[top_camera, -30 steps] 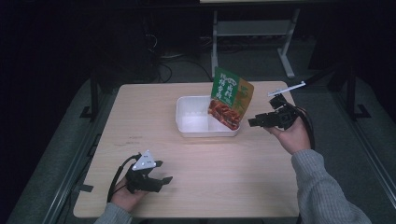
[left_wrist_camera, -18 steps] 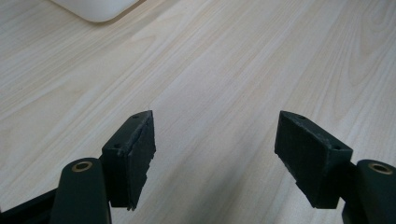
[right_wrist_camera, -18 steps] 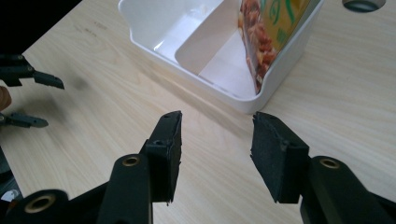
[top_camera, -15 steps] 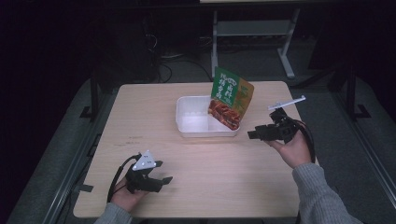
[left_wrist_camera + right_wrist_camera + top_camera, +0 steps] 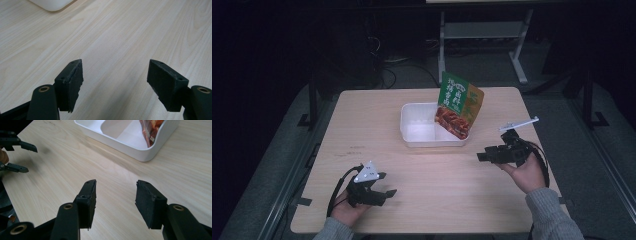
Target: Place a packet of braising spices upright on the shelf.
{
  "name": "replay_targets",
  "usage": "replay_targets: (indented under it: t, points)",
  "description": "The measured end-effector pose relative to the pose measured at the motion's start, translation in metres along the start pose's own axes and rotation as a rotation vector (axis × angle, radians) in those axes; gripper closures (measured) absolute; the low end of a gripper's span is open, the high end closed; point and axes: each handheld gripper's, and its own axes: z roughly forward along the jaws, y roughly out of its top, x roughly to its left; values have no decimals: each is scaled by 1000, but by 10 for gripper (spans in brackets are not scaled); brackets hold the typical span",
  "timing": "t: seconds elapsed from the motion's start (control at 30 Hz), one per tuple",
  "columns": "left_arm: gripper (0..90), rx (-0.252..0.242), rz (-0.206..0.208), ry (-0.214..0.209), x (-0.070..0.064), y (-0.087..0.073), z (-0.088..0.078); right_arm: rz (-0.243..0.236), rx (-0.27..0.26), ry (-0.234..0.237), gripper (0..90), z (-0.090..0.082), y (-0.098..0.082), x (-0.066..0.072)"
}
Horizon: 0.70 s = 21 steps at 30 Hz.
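Observation:
A white tray (image 5: pixel 404 125) sits at the middle back of the wooden table (image 5: pixel 422 170). A green and orange food packet (image 5: pixel 458 102) leans upright in the tray's right half. My right gripper (image 5: pixel 482 153) is right of the tray and nearer the front, pointing left. Its jaws have just been opening and stand open with nothing between them. The right gripper view has this gripper (image 5: pixel 115 192) over bare wood, the tray (image 5: pixel 140 151) and packet (image 5: pixel 151 127) ahead of it. My left gripper (image 5: pixel 389 184) rests open at the front left, also empty (image 5: pixel 115 75).
A white metal rack (image 5: pixel 482 30) stands on the dark floor behind the table. In the right gripper view the left gripper (image 5: pixel 32 160) appears far off at the upper left. A corner of the tray (image 5: pixel 51 3) shows at the top of the left gripper view.
My right hand has come down and back toward the front edge, away from the packet. The packet stays leaning in the tray. The left hand has kept still.

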Motion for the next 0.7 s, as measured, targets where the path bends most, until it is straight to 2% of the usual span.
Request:
replay_targets:
  t: [0.33,0.7]
  points:
    - [286,3,3,0,0,0,0,4,9,6,493,7,-18,2]
    - [286,-1,4,2,0,0,0,-12,25,20,488,20,-37,12]
